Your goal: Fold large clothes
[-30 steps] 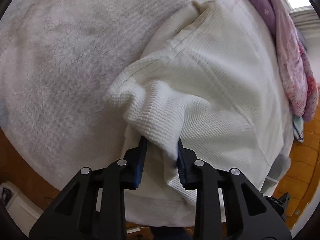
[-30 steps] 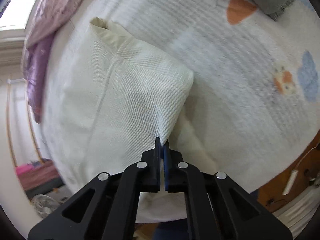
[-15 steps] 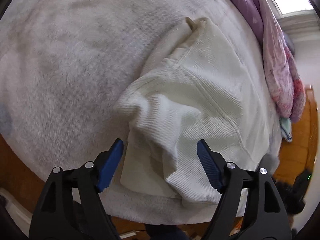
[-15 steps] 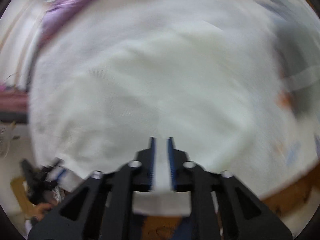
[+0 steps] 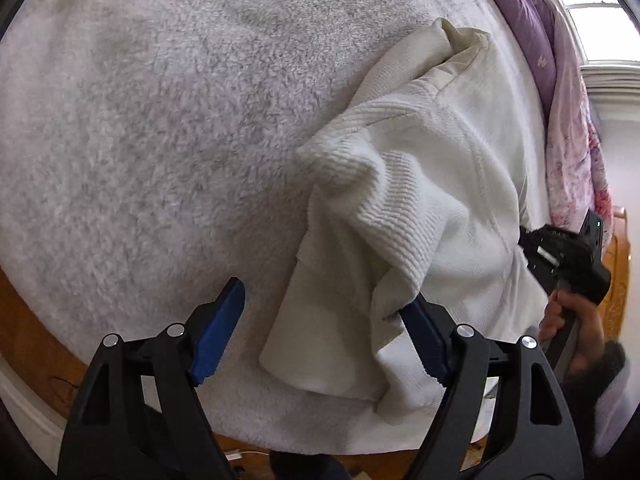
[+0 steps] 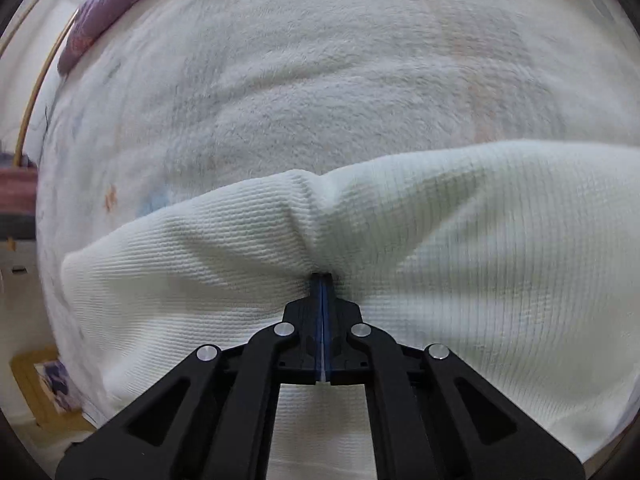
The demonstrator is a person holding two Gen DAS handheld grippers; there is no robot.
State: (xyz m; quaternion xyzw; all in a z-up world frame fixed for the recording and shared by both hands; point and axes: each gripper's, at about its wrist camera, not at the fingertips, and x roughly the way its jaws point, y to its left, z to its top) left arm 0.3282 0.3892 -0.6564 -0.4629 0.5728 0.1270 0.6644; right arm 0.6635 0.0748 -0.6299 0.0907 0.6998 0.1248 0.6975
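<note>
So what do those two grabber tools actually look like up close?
Both are alike. The left gripper and right gripper have black plastic arms with triangular cut-outs, round silver pivot pins, and blue ridged pads lining the jaws. Seen from the left camera, the right one is a chunky black body with a small green light, and a dark fuzzy sleeve shows at the wrist.

A fluffy white blanket (image 5: 168, 128) is spread across the bed and fills most of both views. A purple quilt (image 5: 532, 28) is bunched along its far right edge, with a pink floral quilt (image 5: 576, 140) beside it. A bright window (image 5: 604, 32) is seen beyond them. A wooden bed frame (image 5: 24, 320) is exposed at the near left edge.
</note>
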